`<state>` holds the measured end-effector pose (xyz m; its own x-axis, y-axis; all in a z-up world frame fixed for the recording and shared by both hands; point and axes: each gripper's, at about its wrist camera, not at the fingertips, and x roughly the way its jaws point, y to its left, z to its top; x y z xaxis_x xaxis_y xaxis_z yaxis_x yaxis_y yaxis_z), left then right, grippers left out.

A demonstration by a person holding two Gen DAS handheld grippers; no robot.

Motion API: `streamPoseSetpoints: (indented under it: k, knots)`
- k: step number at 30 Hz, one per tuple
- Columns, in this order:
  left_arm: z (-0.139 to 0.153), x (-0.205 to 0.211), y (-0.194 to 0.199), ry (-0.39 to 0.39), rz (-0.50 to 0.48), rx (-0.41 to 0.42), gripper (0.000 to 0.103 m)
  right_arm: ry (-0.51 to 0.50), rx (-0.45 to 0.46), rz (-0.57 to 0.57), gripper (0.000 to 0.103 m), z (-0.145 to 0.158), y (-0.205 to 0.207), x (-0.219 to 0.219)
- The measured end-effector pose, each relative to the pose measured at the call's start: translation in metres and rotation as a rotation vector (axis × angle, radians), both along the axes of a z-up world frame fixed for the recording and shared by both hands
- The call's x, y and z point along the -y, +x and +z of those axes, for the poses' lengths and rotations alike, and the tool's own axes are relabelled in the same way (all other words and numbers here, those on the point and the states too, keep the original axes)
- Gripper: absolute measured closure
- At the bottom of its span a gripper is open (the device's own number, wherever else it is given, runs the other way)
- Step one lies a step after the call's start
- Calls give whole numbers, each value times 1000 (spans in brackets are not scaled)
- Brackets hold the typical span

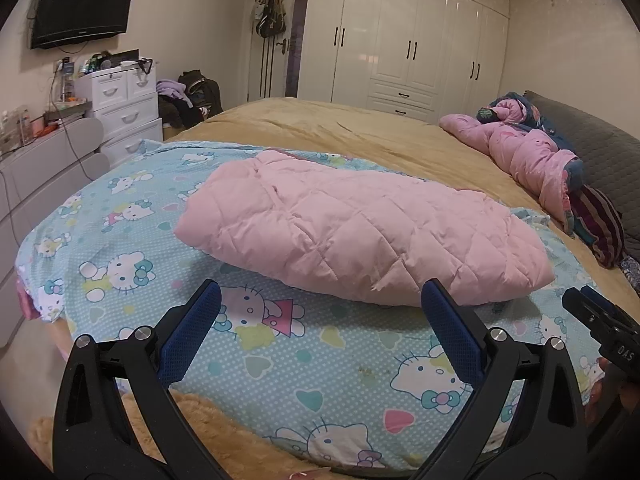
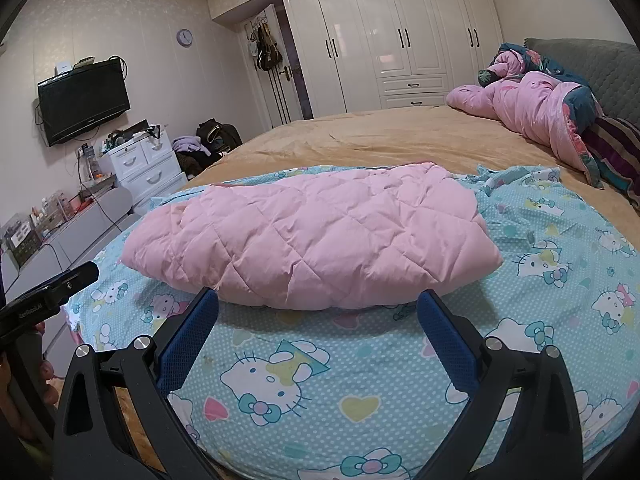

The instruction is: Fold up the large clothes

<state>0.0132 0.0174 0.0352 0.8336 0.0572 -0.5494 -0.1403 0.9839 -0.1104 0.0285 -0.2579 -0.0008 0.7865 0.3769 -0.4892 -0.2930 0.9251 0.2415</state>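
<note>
Folded pink quilted garment (image 1: 360, 236) on cartoon sheet (image 1: 280, 360); left gripper (image 1: 320, 320) and right gripper (image 2: 318, 328) wide apart, empty.

A pink quilted garment (image 1: 360, 240) lies folded into a puffy, oblong bundle across the middle of the left wrist frame, resting on a light-blue cartoon-cat sheet (image 1: 120, 240). Diamond stitching crosses its wrinkled top. In the right wrist frame it (image 2: 312, 236) sits at centre, its near edge rounded, long axis running left to right.
</note>
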Motion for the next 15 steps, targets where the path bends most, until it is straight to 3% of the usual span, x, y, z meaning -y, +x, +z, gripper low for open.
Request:
streamPoseSetpoints:
  k: [15]
  knots:
    - [1,0,0,8,10,-2,9,-2,0,1,4,2,-1,0]
